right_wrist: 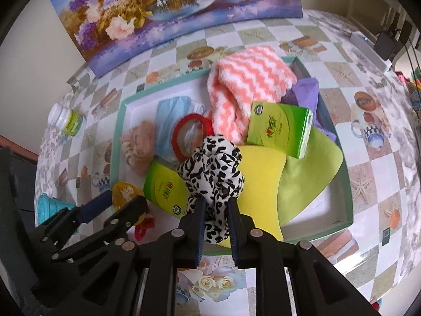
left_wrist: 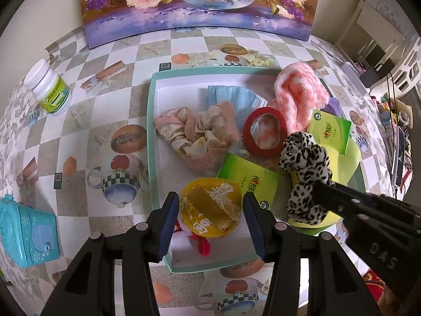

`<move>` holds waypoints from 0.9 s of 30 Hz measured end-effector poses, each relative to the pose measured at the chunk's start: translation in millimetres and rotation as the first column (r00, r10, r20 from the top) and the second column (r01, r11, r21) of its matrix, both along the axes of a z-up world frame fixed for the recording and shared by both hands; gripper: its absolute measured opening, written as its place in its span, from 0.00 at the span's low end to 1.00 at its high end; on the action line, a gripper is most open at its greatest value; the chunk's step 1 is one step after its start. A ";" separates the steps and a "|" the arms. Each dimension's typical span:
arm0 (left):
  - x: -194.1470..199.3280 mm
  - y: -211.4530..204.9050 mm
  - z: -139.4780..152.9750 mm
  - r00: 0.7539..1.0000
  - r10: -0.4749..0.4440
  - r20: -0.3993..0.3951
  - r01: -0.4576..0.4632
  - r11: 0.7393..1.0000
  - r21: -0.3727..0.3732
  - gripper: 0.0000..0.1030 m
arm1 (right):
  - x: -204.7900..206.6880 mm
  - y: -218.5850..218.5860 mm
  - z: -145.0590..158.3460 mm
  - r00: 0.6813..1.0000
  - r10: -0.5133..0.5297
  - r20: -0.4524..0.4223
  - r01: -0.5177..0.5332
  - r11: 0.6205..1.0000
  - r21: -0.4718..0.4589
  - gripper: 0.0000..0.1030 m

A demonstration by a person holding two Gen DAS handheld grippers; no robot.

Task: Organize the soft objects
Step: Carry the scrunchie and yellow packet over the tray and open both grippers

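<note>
A teal-rimmed box (left_wrist: 152,131) holds soft things: a pink-and-white fuzzy cloth (left_wrist: 300,92), a blue face mask (left_wrist: 231,97), a pink-cream scrunchie (left_wrist: 200,131), a red ring (left_wrist: 247,129) and two green tissue packs (left_wrist: 247,176). My right gripper (right_wrist: 215,202) is shut on a black-and-white spotted scrunchie (right_wrist: 210,163), held over the yellow cloth (right_wrist: 260,173) in the box. My left gripper (left_wrist: 210,210) is open near the box's front left corner. A round yellow packet (left_wrist: 210,200) lies between its fingers, and the pads stand just off it. A red bit (left_wrist: 202,245) pokes out beneath the packet.
A white bottle with a green label (left_wrist: 50,89) stands at the far left and a teal plastic case (left_wrist: 26,231) at the near left. A flower painting (left_wrist: 200,2) leans at the back. Green (right_wrist: 310,173) and purple (right_wrist: 305,89) cloths fill the box's right side.
</note>
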State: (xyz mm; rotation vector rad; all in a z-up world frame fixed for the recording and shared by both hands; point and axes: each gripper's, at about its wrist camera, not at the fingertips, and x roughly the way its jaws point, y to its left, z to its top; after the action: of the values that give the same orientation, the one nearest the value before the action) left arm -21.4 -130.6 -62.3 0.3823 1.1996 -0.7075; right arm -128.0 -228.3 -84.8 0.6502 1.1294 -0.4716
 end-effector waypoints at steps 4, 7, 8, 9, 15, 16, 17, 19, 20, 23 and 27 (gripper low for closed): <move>0.9 2.8 3.9 1.000 0.008 0.000 -0.008 1.000 -0.014 0.65 | 0.5 1.4 3.7 1.000 -0.001 0.001 0.001 1.000 -0.016 0.21; 2.4 6.6 8.0 1.000 0.020 0.011 -0.020 1.000 -0.017 0.65 | -0.7 0.9 4.9 1.000 -0.011 -0.004 0.011 1.000 -0.024 0.30; 3.0 7.8 8.8 1.000 0.025 0.014 -0.025 1.000 -0.016 0.66 | -1.0 0.7 5.3 1.000 -0.014 -0.006 0.013 0.999 -0.029 0.35; 4.2 10.4 10.6 0.999 0.035 0.020 -0.035 0.999 -0.017 0.67 | -1.5 0.6 6.1 1.000 -0.017 -0.007 0.017 0.999 -0.037 0.42; 16.2 29.3 15.2 0.991 0.123 0.050 -0.122 0.992 -0.024 0.86 | -4.2 -1.8 8.2 0.999 -0.046 -0.019 0.045 0.996 -0.076 0.70; 18.4 31.8 14.9 0.989 0.134 0.054 -0.133 0.991 -0.021 0.87 | -4.5 -2.1 8.0 0.999 -0.049 -0.023 0.047 0.996 -0.081 0.73; 20.9 34.6 14.2 0.987 0.147 0.058 -0.146 0.989 -0.016 0.90 | -4.6 -2.4 7.6 0.998 -0.051 -0.027 0.048 0.995 -0.085 0.76; 24.6 39.4 12.2 0.984 0.167 0.065 -0.167 0.986 -0.004 0.95 | -4.4 -2.1 6.3 0.998 -0.051 -0.035 0.048 0.995 -0.092 0.81; 26.5 42.3 10.7 0.982 0.178 0.070 -0.179 0.984 0.006 0.95 | -4.4 -1.7 6.0 0.998 -0.051 -0.037 0.047 0.994 -0.096 0.87; 29.6 48.0 9.0 0.976 0.199 0.086 -0.201 0.979 0.021 0.95 | -3.9 0.5 6.4 0.998 -0.047 -0.044 0.041 0.992 -0.119 1.00; 30.7 55.2 9.5 0.970 0.217 0.108 -0.222 0.974 0.035 0.95 | -4.6 5.8 10.1 0.998 -0.035 -0.044 0.029 0.989 -0.147 1.00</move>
State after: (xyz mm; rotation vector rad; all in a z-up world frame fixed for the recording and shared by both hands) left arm 9.3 -75.4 -52.9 0.3152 1.1412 -0.4635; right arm -132.6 -222.5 -74.7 0.5325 1.1181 -0.5937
